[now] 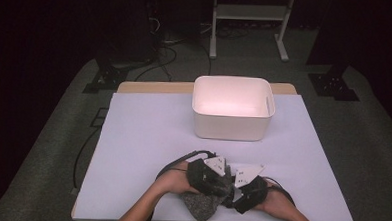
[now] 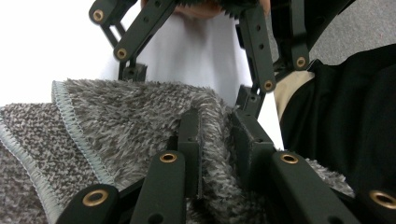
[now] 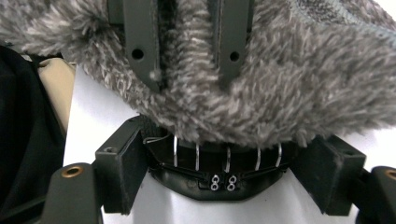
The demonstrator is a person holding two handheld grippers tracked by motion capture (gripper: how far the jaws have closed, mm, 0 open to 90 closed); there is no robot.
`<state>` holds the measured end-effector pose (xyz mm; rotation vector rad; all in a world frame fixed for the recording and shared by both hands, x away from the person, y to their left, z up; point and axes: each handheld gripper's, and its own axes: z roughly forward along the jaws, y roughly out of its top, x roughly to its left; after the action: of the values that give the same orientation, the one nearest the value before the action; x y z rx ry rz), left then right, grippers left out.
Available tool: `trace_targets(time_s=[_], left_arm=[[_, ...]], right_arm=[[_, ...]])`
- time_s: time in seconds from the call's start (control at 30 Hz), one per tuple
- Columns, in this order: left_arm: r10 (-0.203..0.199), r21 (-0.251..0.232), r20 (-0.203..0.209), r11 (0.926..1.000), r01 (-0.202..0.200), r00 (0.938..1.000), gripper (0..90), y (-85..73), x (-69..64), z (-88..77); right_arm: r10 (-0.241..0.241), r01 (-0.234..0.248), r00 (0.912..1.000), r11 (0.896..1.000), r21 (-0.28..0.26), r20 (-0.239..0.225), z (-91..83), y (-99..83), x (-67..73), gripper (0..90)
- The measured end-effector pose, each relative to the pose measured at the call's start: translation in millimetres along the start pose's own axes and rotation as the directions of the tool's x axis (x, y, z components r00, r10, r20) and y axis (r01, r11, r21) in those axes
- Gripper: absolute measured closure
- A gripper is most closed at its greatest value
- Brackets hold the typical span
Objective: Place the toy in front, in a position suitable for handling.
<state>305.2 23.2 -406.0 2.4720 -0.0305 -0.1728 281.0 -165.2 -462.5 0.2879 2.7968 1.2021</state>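
In the left gripper view, the left gripper [image 2: 215, 140] has its two black jaws drawn close together, clamped on a fold of a grey fuzzy towel [image 2: 130, 121]; the pile bulges up between the pads and spills to either side. A pale stitched hem runs along the towel's edge at the left of that view, with a flatter, speckled side of the cloth beneath it. Just beyond the fold stand the linkages of the right gripper [image 2: 201, 51], facing this one at close range.

In the right gripper view, the right gripper [image 3: 229, 172] has its jaws standing wide apart, one at each lower corner, with the towel [image 3: 280, 88] hanging above the gap and not pressed by either pad. The left gripper's jaws show at the top of that view, sunk into the same fur.

From the high view, both grippers [image 1: 208, 175] [image 1: 248, 188] meet near the front edge of the surface [image 1: 143, 133], which is covered in pale lilac. The towel [image 1: 200, 205] is bunched beneath them, partly drooping toward the person's side. The person's forearms come in from the bottom. Well beyond, toward the far edge, sits a white bin [image 1: 232, 123] with its open top facing up. Dark floor and a metal stand's legs [image 1: 247, 27] lie behind the surface.
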Motion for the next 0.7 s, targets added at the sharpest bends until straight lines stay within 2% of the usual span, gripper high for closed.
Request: trace_targets(time_s=[0.17,0.37,0.53,0.7], left_arm=[[-0.020,0.009,-0.015,0.9998,0.020,0.9997,74.8,-7.9,-1.8,-8.1],[-0.059,0.013,-0.047,0.9982,0.059,0.9972,74.8,-31.5,-3.6,-27.9],[-0.112,0.002,-0.083,0.9937,0.112,0.9903,74.6,-57.9,-3.9,-49.3],[-0.148,-0.008,-0.121,0.9889,0.149,0.9815,74.5,-73.8,-4.4,-62.2]], right_arm=[[-0.004,0.004,1.0000,1.000,-0.009,-0.005,-0.2,-1.4,-1.2,23.4],[-0.010,0.010,0.9999,1.000,-0.010,-0.006,-0.1,-1.7,-1.7,23.4],[-0.014,0.013,0.9998,1.000,-0.013,-0.011,-0.1,-1.7,-2.6,23.4],[-0.012,0.012,0.9998,1.000,-0.018,-0.018,0.0,-2.5,-3.8,23.4]])
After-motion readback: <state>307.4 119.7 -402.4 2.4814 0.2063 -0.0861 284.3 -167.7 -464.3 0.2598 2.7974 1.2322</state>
